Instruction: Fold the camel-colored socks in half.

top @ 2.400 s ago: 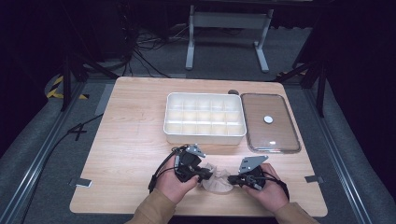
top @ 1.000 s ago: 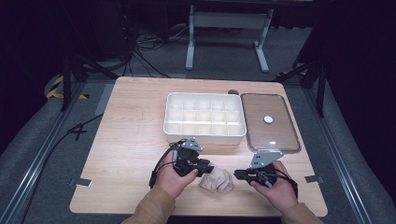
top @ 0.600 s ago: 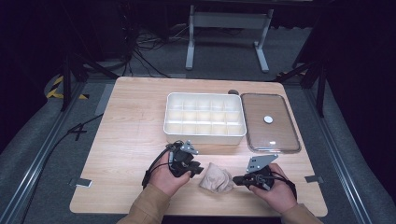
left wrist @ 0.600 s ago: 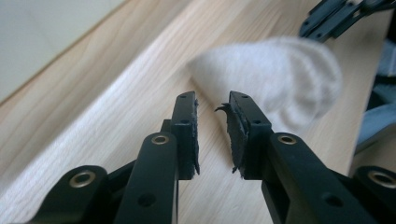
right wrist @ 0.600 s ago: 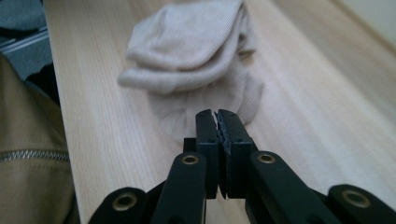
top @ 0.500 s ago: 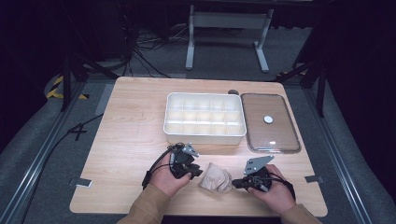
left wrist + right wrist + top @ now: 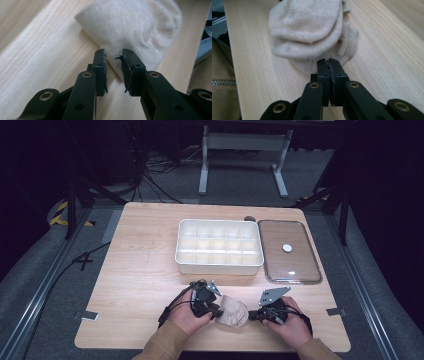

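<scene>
A folded beige sock (image 7: 233,312) lies on the wooden table (image 7: 145,270) near its front edge, between my two grippers. My left gripper (image 7: 214,312) is at the sock's left side. In the left gripper view the jaws stand a little apart, and a corner of the sock (image 7: 135,32) reaches the gap at my left gripper (image 7: 113,56). My right gripper (image 7: 253,315) is at the sock's right side. In the right gripper view my right gripper (image 7: 328,61) has its jaws pressed together, tips over the near hem of the sock (image 7: 309,27), with no cloth visible between them.
A white tray (image 7: 218,266) with several empty compartments stands behind the sock at mid-table. Its clear lid (image 7: 289,251) lies flat to the right. Both of the person's hands and tan sleeves come in at the front edge. Bare wood lies to the left.
The right gripper had drawn off to the right of the sock and has come back left to its edge. The left gripper has stayed at the sock's left side.
</scene>
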`<state>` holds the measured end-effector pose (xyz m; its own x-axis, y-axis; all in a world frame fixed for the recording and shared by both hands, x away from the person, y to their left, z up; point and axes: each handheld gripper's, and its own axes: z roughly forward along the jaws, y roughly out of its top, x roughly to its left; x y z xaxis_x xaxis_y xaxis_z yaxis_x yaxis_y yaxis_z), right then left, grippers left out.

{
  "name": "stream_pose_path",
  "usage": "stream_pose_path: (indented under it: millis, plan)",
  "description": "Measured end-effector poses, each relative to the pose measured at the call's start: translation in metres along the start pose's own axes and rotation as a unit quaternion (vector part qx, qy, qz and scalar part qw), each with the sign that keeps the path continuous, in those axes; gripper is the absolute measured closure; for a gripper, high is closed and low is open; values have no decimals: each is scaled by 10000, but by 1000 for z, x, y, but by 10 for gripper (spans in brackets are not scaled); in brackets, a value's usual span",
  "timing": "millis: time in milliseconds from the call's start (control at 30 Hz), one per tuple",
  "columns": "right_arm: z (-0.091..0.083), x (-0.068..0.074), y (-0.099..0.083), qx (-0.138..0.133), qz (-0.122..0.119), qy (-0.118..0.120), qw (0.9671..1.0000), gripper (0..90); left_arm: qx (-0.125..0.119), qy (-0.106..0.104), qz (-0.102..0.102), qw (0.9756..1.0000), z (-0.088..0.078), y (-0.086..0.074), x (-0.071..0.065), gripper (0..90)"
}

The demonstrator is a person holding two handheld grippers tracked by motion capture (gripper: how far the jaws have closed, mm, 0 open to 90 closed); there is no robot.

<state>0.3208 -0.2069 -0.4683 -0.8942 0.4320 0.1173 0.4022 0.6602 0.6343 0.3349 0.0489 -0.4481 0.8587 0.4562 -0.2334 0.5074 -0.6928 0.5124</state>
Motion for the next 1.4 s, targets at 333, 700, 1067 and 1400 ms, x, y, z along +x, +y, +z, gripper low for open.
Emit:
stream_pose_path:
  millis: [333,700,1067,1400]
  plan:
    - [-18,2,7,-249,-76,-232,9994,881,65,-27,38,10000,1,1,-5,724]
    - [-20,25,26,-733,-304,-82,9968,862,-14,-189,52,9998,-2,-1,-12,723]
    - [-7,23,22,-399,-340,-106,9986,804,-180,-139,-64,9997,-14,-6,-5,715]
    - [-1,13,13,-171,-417,-172,9988,793,-258,-127,-126,9995,-16,-7,-3,717]
